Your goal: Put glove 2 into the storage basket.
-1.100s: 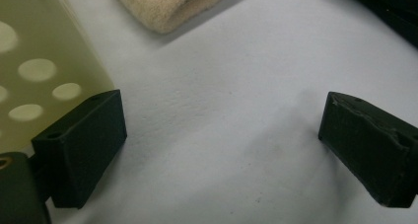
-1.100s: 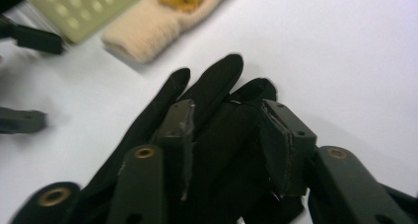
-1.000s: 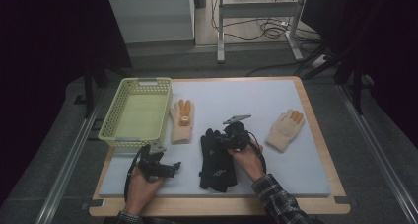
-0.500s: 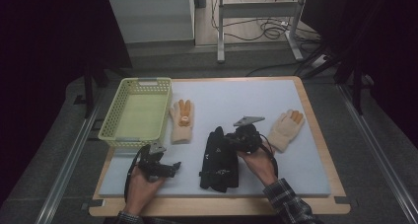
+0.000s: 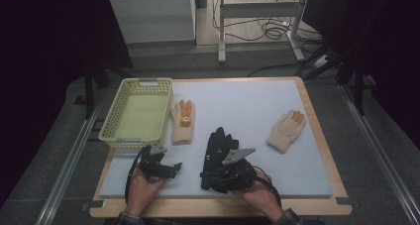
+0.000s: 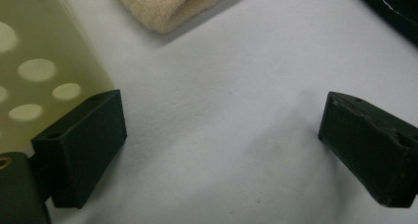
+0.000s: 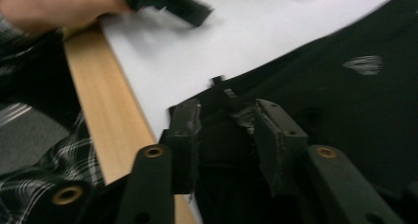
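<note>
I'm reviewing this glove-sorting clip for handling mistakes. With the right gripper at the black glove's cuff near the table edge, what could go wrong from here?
1. The right gripper has just been opening, its jaws astride the black glove cuff without pressing it; lifting now would likely leave the glove behind.
2. The cuff lies close to the wooden table edge, so a closing jaw may scrape it.
3. The left gripper rests open beside the yellow basket, possibly crowding a drop-off.

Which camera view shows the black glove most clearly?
The high view: the whole black glove lies flat on the grey mat, its cuff under the right gripper. The right gripper view shows a close part of it, with the cuff edge between open jaws. The left gripper view catches a dark corner.
</note>
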`<state>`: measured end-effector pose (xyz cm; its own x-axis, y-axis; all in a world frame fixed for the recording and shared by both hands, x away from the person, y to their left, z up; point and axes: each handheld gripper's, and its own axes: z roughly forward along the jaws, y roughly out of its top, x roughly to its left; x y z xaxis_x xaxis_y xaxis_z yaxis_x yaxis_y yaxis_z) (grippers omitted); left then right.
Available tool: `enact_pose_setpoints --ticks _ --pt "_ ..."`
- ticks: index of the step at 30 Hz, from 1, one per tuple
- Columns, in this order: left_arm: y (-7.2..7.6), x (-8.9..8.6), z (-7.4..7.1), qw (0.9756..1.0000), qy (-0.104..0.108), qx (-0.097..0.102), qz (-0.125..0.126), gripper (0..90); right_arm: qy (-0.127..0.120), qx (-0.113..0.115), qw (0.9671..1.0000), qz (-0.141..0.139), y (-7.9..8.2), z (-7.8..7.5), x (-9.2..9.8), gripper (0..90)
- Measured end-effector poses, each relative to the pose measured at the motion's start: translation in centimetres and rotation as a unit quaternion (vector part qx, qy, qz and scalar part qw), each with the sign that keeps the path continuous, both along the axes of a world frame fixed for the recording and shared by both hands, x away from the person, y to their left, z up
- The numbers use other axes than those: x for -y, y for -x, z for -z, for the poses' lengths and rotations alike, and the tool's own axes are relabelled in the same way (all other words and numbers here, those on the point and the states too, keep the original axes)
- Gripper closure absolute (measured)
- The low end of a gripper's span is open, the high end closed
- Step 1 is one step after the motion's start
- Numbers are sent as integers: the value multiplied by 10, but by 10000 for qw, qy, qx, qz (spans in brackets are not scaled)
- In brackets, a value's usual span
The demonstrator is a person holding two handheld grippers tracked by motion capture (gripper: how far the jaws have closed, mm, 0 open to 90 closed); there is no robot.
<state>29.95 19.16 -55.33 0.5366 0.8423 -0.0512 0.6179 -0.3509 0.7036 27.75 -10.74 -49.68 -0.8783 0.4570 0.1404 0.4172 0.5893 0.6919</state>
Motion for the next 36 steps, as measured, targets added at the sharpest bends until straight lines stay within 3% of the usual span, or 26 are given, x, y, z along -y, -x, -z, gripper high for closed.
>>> enact_pose_setpoints --ticks 5,8,9,11,13,15,19,22,23,28,29,36 --pt "0 0 0 10000 -8 6 12 45 173 200 9996 12 -4 11 -11 519" --pt "0 0 0 10000 -8 6 11 45 151 331 9992 134 -7 10 -12 524" --pt "0 0 0 10000 -8 7 11 45 253 409 9987 153 -10 10 -13 531" --pt "0 0 0 10000 -8 8 11 45 405 431 9982 114 -12 13 -16 571" --pt "0 -1 0 10000 -31 2 24 45 661 635 9958 36 -11 20 -20 649" --pt "0 0 0 10000 -26 -6 14 45 691 727 9950 3 -9 22 -22 748" --pt "0 0 0 10000 -25 -7 15 45 833 823 9931 -43 -5 18 -26 837" --pt "0 -1 0 10000 -28 -2 24 45 701 749 9947 11 -5 13 -25 840" --pt "0 -1 0 10000 -33 -5 32 45 522 659 9964 51 -7 6 -24 840" --pt "0 -1 0 10000 -35 -4 33 45 334 628 9975 33 -7 -7 -28 840" --pt "0 -1 0 10000 -36 -6 33 45 203 554 9983 28 -9 -9 -33 839" --pt "0 0 0 10000 -15 3 18 45 156 259 9995 -14 -18 5 -49 828"
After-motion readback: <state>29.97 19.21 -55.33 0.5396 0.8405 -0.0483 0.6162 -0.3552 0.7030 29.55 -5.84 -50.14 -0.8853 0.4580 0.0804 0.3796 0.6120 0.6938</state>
